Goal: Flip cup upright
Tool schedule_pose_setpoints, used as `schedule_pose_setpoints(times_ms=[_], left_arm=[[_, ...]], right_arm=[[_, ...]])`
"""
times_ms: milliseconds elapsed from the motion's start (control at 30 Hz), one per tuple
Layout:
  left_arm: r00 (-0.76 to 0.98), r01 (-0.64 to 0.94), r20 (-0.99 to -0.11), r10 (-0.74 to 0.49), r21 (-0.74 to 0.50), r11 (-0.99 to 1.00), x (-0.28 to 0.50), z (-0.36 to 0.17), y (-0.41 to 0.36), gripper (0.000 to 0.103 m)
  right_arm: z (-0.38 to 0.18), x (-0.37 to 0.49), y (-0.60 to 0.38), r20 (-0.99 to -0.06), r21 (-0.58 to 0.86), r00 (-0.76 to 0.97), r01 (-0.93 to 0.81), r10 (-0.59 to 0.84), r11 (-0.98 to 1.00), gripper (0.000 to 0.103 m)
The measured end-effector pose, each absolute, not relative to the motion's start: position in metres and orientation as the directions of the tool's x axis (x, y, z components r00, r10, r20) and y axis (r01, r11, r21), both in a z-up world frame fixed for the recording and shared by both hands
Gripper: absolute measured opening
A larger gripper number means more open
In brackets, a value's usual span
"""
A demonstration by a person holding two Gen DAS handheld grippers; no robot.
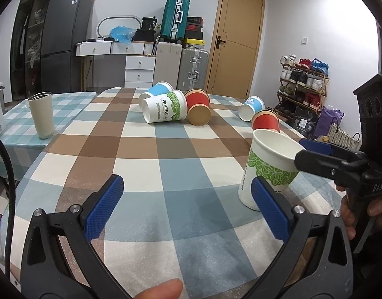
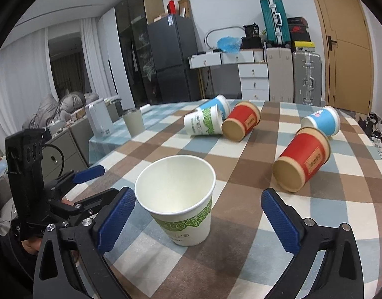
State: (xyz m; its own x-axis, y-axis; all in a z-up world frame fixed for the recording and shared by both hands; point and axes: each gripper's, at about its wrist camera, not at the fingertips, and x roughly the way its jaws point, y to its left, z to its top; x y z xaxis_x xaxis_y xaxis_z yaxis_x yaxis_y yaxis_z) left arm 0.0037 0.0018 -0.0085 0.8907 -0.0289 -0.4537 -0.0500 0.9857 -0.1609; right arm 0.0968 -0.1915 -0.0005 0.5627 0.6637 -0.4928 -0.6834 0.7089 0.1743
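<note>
Tumbler (image 1: 42, 114) stood upright at far left, on the teal-checked cloth beside the main table (image 1: 166, 199).

Left gripper (image 1: 188, 206) hovered low over the table, jaws spread wide, nothing between them. A fingertip showed at the bottom edge of the left wrist view.

White-green cup (image 2: 177, 199) stood upright, mouth up, on the table near its front edge. Landmark for the rest. In the left wrist view the cup (image 1: 268, 169) sat just behind the left gripper's right pad (image 1: 269, 206); touching or merely overlapping, could not tell from that angle.

Behind the cup, well apart and to the left: three cups lying on their sides in a cluster. Blue cup (image 2: 216, 106) at the rear, second white-green cup (image 2: 203, 122) touching in front of it, red cup (image 2: 242, 120) just right of those, base toward the camera.

Right of the upright cup: another red cup (image 2: 302, 159) on its side, base toward the camera. Behind that, a second blue cup (image 2: 322, 120), also on its side.

Right gripper (image 2: 198, 220) was open around the upright cup. Left pad (image 2: 116, 220) sat just beside the cup wall; right pad (image 2: 280, 220) stood well clear of it. Not clamped.
</note>
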Motion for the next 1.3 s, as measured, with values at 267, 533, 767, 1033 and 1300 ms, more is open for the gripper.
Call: schedule_pose_setpoints(times_ms=[267, 533, 767, 1033, 1300], left_arm=[[0.907, -0.034, -0.42, -0.029, -0.141, 0.989, 0.006, -0.001, -0.004, 0.102], [0.913, -0.035, -0.406, -0.028, -0.147, 0.989, 0.006, 0.0, -0.003, 0.102], [0.917, -0.027, -0.399, -0.024, -0.121, 0.992, 0.003, 0.0, -0.005, 0.102], [0.918, -0.022, -0.396, -0.025, -0.114, 0.993, 0.002, 0.001, -0.008, 0.102], [0.917, -0.021, -0.398, -0.027, -0.116, 0.993, 0.002, 0.0, -0.009, 0.102]], right_arm=[[0.007, 0.094, -0.21, -0.415, 0.175, 0.584, -0.701, 0.697, 0.691, 0.103], [0.003, 0.092, -0.22, -0.363, 0.193, 0.584, -0.715, 0.726, 0.671, 0.103], [0.0, 0.089, -0.222, -0.348, 0.185, 0.589, -0.719, 0.729, 0.669, 0.103], [0.0, 0.087, -0.222, -0.337, 0.178, 0.587, -0.728, 0.736, 0.662, 0.103], [-0.001, 0.086, -0.221, -0.339, 0.178, 0.583, -0.731, 0.738, 0.659, 0.103]])
